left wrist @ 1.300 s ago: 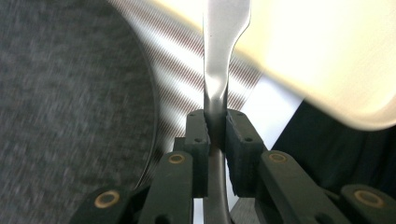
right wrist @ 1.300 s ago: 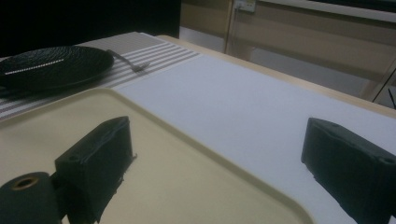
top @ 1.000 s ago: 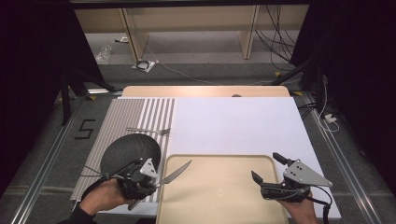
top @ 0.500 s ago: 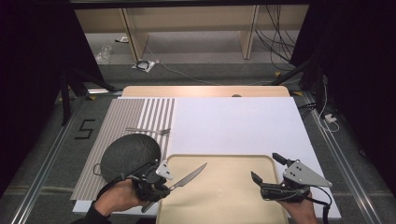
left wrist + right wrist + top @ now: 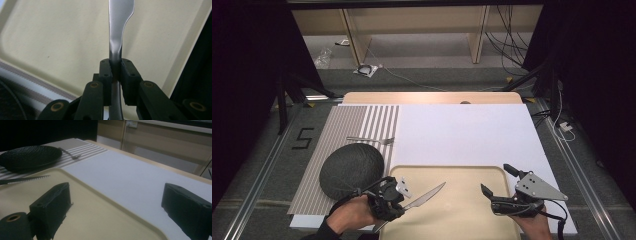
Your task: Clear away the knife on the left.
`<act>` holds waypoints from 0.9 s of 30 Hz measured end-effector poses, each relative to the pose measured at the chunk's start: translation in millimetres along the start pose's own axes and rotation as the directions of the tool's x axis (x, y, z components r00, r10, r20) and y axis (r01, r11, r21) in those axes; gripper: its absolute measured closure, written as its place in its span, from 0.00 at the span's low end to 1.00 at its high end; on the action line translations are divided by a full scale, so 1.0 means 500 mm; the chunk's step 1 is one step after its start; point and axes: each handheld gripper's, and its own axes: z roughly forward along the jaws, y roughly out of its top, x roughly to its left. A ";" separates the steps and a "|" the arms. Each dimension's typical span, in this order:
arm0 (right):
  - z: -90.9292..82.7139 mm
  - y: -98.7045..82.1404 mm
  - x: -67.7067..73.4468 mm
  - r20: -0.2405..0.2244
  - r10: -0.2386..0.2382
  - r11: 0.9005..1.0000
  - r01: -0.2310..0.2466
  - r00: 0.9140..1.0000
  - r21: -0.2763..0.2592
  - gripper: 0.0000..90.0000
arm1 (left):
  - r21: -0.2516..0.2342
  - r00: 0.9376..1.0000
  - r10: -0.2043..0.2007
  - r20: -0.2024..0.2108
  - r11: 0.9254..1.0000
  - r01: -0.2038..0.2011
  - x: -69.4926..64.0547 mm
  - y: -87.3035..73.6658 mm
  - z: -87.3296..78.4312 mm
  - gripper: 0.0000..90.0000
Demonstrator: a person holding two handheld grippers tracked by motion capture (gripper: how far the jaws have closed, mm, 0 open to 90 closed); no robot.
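Note:
A steel table knife [image 5: 424, 195] hangs over the cream tray [image 5: 462, 220], its blade pointing right and away. My left gripper [image 5: 404, 204] is shut on its handle at the tray's left edge. In the left gripper view the two black pads [image 5: 105, 72] pinch the knife [image 5: 117, 30] with the tray [image 5: 62, 37] beneath. My right gripper [image 5: 497, 181] stands open over the tray's right edge, nothing between its fingers [image 5: 53, 200]. In the right gripper view the serrated knife blade [image 5: 27, 179] reaches in from the left.
A black textured plate [image 5: 352, 169] sits on the striped placemat [image 5: 342, 130] left of the tray. A fork [image 5: 369, 140] lies just behind the plate. A white mat [image 5: 472, 135] covers the table behind the tray.
My left gripper has carried the knife rightward from the plate's edge to over the tray. The right gripper has stayed where it was.

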 end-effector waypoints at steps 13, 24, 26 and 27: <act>0.000 0.000 0.000 -0.004 0.004 1.000 -0.004 1.000 0.005 0.11 | 0.048 0.999 0.016 0.032 0.999 -0.017 -0.022 0.031 0.033 0.88; 0.000 0.000 0.000 -0.007 0.002 1.000 -0.002 1.000 0.004 0.11 | 0.103 0.998 0.030 0.056 0.994 -0.035 -0.029 0.041 0.066 0.88; 0.001 0.000 0.000 -0.007 0.002 1.000 -0.002 1.000 0.004 0.11 | 0.106 0.998 0.028 0.060 0.994 -0.035 -0.030 0.041 0.069 0.88; 0.000 0.000 0.000 -0.007 0.004 1.000 -0.004 1.000 0.003 0.11 | 0.111 0.998 0.026 0.064 0.993 -0.033 -0.031 0.041 0.075 0.88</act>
